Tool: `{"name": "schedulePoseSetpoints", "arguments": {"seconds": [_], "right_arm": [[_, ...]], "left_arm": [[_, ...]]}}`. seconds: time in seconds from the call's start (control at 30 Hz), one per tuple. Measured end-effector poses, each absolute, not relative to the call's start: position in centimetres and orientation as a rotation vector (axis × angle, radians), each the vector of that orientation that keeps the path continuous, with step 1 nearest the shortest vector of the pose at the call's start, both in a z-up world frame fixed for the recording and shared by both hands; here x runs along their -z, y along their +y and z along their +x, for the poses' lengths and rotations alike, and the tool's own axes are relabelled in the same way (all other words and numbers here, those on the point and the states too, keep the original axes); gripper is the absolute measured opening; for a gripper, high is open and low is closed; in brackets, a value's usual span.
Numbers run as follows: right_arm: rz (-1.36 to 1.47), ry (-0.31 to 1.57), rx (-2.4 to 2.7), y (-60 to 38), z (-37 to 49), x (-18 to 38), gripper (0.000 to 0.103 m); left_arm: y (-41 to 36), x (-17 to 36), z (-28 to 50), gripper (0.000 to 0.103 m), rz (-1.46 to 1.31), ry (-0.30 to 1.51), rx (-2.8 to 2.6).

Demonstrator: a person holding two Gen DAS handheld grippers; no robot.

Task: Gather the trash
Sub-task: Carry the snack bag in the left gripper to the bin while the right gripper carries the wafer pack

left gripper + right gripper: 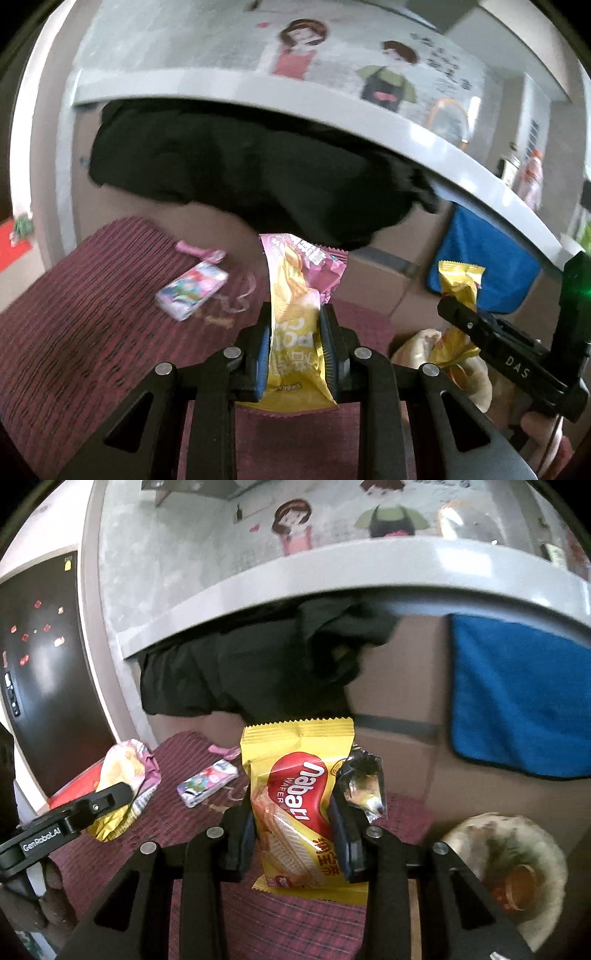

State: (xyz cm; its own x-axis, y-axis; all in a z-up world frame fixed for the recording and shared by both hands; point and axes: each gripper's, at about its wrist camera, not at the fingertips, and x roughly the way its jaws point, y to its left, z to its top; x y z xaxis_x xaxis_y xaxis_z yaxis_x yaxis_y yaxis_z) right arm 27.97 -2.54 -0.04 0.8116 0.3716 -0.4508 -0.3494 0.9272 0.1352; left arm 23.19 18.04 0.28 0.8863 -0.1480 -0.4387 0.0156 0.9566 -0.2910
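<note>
My left gripper [294, 314] is shut on a pink and yellow chip bag [295, 295], held upright above a maroon woven mat [92, 314]. The bag also shows in the right wrist view [122, 775], with the left gripper [125, 794] at the left. My right gripper [291, 801] is shut on a yellow Nabati wafer wrapper [295, 801], its torn silver corner [364, 786] sticking out right. In the left wrist view the right gripper [448, 304] holds that wrapper [460, 288] at the right.
A small colourful packet [192, 291] and a pink item [197, 251] lie on the mat. A trash bag with rubbish [513, 871] stands at the lower right. Black cloth [240, 166] and a blue towel [517, 694] hang from the grey counter edge [332, 110] over cardboard boxes [399, 686].
</note>
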Motion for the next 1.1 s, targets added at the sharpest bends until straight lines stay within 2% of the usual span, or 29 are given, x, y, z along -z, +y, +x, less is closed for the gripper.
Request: {"name": "schedulePoseSetpoints", "arguments": {"seconds": [0.5, 1.1], "right_arm": [[0.046, 0.361, -0.23, -15.0, 22.9, -1.8, 0.033], [0.101, 0.361, -0.152, -22.7, 22.4, -0.3, 0.033]], "left_arm": [[3.3, -2.6, 22.7, 0.025, -0.138, 0.389, 0.176], [-4.1, -1.9, 23.5, 0.025, -0.081, 0.391, 0.231]]}}
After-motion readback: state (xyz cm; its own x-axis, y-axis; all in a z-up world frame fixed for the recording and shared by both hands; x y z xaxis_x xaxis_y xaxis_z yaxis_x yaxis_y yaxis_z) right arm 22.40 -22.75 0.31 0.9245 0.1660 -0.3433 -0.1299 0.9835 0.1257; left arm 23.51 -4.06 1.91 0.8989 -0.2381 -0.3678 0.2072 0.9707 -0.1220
